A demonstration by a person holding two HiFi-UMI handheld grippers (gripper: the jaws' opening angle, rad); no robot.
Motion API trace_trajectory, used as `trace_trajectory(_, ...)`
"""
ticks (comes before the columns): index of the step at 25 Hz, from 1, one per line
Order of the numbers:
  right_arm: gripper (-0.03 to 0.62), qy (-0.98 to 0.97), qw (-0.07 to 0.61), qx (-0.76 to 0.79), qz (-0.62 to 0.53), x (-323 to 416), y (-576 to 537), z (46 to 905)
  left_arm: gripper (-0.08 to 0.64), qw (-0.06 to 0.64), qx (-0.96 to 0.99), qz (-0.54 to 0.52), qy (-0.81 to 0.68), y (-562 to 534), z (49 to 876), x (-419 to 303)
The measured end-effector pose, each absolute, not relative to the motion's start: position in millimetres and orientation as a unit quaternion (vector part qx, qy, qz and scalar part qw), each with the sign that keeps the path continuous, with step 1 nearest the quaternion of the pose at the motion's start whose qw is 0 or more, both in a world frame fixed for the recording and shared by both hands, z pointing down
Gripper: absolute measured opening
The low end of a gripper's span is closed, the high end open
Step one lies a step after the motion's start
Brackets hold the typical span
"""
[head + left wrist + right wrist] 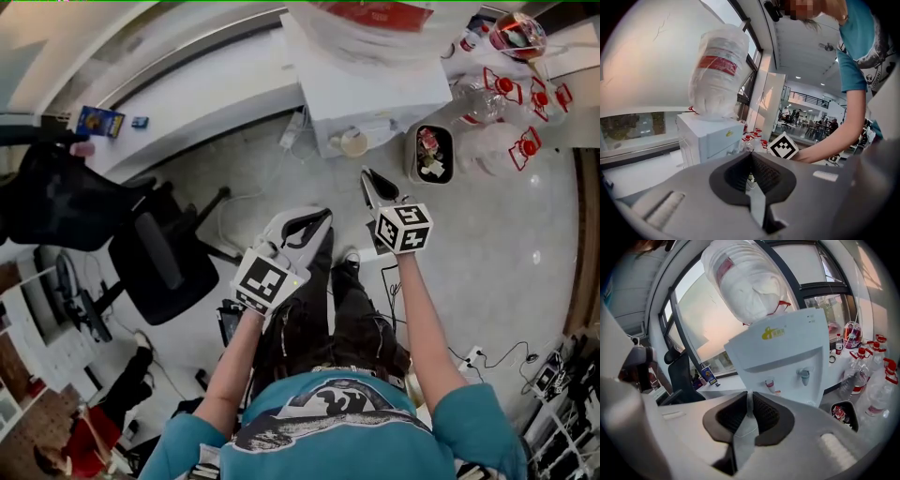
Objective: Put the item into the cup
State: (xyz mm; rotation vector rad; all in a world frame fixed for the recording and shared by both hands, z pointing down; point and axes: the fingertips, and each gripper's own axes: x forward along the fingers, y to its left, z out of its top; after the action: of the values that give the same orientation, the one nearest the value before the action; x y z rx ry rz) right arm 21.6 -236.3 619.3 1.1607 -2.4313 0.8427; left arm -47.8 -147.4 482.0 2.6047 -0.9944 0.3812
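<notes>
A white water dispenser [375, 94] stands ahead, and a pale round cup [354, 142] sits on its drip ledge. My right gripper [376, 185] hovers just in front of the cup, a little to its right. In the right gripper view its jaws [749, 397] are shut on a thin flat whitish item [746, 427] that hangs down between the pads. They face the dispenser's red tap [771, 384] and blue tap [803, 376], and the cup is hidden behind them. My left gripper [307, 225] is held lower and further back, over the floor. Its jaws [751, 157] are shut with nothing seen in them.
A large upturned water bottle [743, 282] tops the dispenser. A black bin [433, 153] with rubbish stands to its right, beside several plastic bottles with red caps [511, 89]. A black office chair [164, 253] stands on the left, near a white ledge [187, 103].
</notes>
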Motion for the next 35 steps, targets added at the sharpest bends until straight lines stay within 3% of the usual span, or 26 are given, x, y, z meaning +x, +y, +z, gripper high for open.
trace_trajectory(13,0.035,-0.81,0.248,0.414,0.335,17,-294,732,0.0,0.192,0.911,0.151,-0.331,-171,517,-68)
trace_trajectory(26,0.038,-0.796,0.368,0.391,0.28,13,-323,791,0.002,0.194,0.913,0.165,-0.318,-185,528,-78)
trace_trajectory(35,0.072,-0.784,0.389,0.393,0.283,10,-330,805,0.0,0.202,0.914,0.172,-0.308,-180,536,-79)
